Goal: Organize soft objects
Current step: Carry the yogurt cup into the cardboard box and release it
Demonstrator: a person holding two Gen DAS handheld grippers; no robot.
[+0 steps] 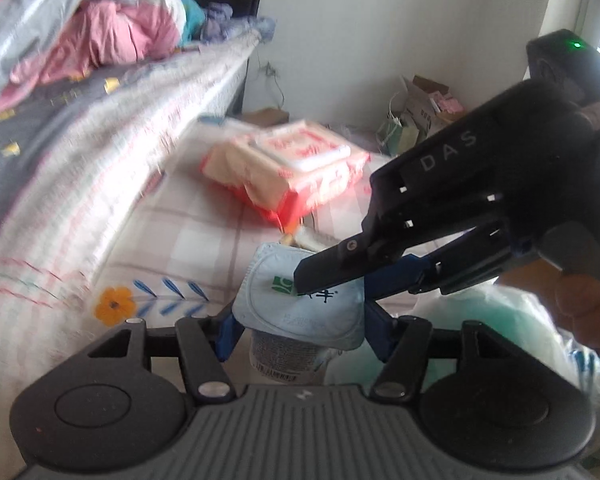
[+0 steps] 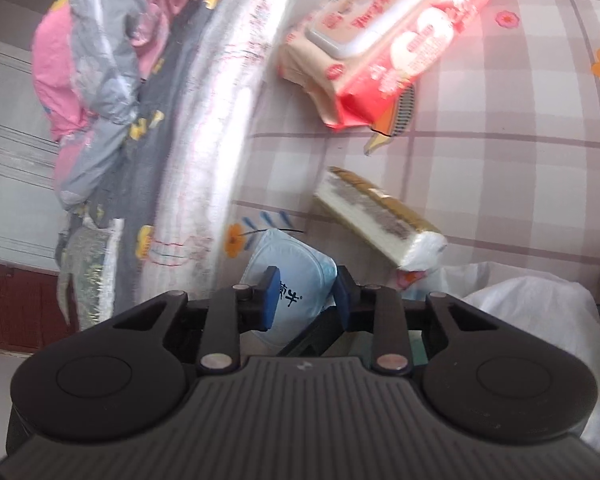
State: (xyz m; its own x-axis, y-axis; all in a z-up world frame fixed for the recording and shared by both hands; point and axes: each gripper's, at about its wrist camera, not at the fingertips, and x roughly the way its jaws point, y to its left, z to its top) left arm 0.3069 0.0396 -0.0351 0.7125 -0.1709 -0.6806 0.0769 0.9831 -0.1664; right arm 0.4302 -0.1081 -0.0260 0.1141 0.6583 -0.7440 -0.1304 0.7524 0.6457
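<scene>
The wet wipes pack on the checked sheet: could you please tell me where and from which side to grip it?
Probably its soft body, across the shorter width, from above: the wet wipes pack lies flat on the checked sheet with its hard flip lid up and softer wrapping showing around it. The crimped end is a thinner alternative.

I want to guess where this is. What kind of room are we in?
Most likely a bedroom. A checked bedsheet with flower prints lies underneath, a rumpled quilt is piled along one side, and crumpled pink clothing sits behind it. A pack of wet wipes lies on the sheet.
</scene>
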